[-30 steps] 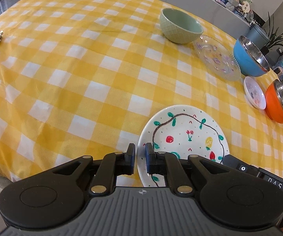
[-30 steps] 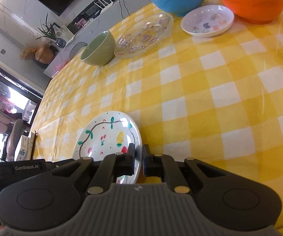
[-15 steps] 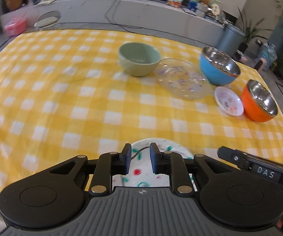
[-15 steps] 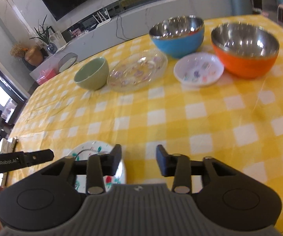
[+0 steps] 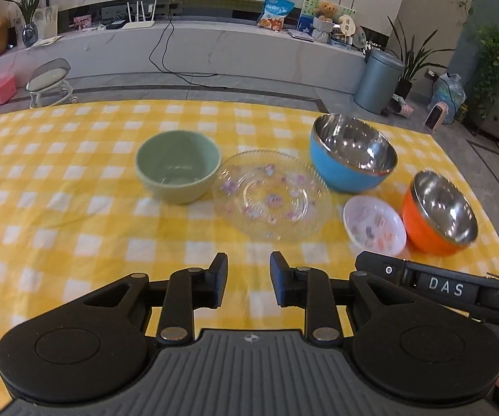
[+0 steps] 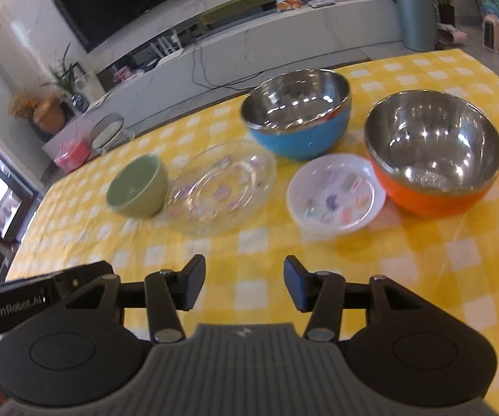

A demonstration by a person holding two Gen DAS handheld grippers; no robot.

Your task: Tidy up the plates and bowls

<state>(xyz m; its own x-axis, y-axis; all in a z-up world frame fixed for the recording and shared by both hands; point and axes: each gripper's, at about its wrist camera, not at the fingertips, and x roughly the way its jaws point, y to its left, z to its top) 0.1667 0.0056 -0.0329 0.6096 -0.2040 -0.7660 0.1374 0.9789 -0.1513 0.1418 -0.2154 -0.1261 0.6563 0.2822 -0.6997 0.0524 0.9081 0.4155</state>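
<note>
All five vessels empty. From my left claw (image 5: 247, 279): green ceramic bowl (image 5: 178, 170) at 11 o'clock, ribbed clear glass plate (image 5: 272, 199) at 12, steel-lined blue bowl (image 5: 351, 152), small white printed dish (image 5: 374, 229) and orange bowl (image 5: 440, 211) toward 2, on yellow checked tabletop (image 5: 59, 187). Both claws, right claw (image 6: 244, 282) too, are opening, nothing between fingers.

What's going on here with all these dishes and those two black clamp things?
A person is sorting dishes on a yellow checked tablecloth with two handheld grippers. The left gripper and right gripper are both empty, jaws opening. Ahead sit a green bowl, glass plate, blue bowl, small white dish and orange bowl.
</note>
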